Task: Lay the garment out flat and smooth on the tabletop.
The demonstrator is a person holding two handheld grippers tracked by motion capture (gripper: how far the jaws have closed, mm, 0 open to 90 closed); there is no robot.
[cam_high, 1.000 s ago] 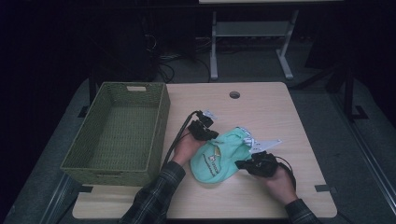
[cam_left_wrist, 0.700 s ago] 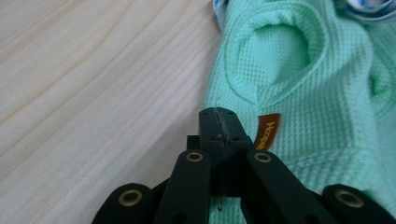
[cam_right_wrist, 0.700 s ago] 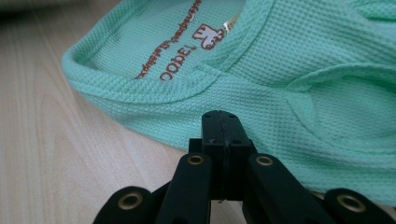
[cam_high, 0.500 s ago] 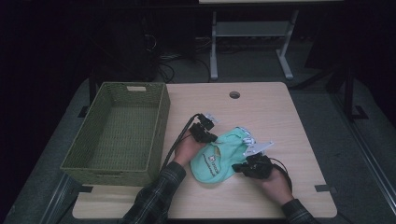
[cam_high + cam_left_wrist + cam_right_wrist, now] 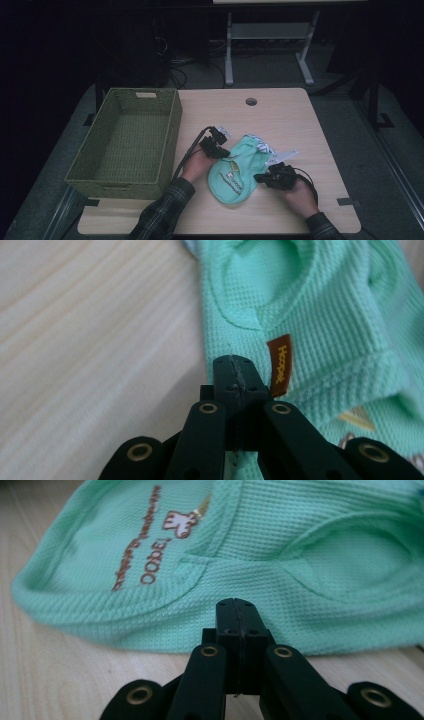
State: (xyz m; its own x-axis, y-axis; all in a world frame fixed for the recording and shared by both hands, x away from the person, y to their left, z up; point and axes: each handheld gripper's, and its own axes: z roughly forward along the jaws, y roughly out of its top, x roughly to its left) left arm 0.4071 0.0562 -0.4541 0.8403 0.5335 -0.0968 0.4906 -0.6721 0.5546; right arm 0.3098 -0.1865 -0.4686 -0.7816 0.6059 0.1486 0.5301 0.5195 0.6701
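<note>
While checking progress, locate the mint garment (image 5: pixel 235 170) in the high view: spread on the counter (image 5: pixel 300 125), right of the woven basket (image 5: pixel 175 125) and apart from it. Note the basket as empty; treat any stowing as not yet done.

Find the left tool (image 5: pixel 225 151) at the garment's upper left edge and the right tool (image 5: pixel 258 176) at its lower right edge. Read both as set on opposite sides of the cloth.

Confirm jaw state in the left gripper view: left tool (image 5: pixel 235 372) with jaws pressed together, tip resting at the garment (image 5: pixel 320 315) hem, just beside the brown label (image 5: pixel 279 365). Do not assume a pinch of fabric; cannot tell from this angle.

Confirm likewise in the right gripper view: right tool (image 5: pixel 236 615) with jaws together, tip at the near edge of the garment (image 5: pixel 300 555), below the printed logo (image 5: pixel 150 555). Again, no visible fabric between the jaws.

Judge the work as early: garment loosely bunched, not neatly folded, not lifted. Count as remaining: securing both edges, shaping or folding the cloth, and probably transferring it to the basket.
</note>
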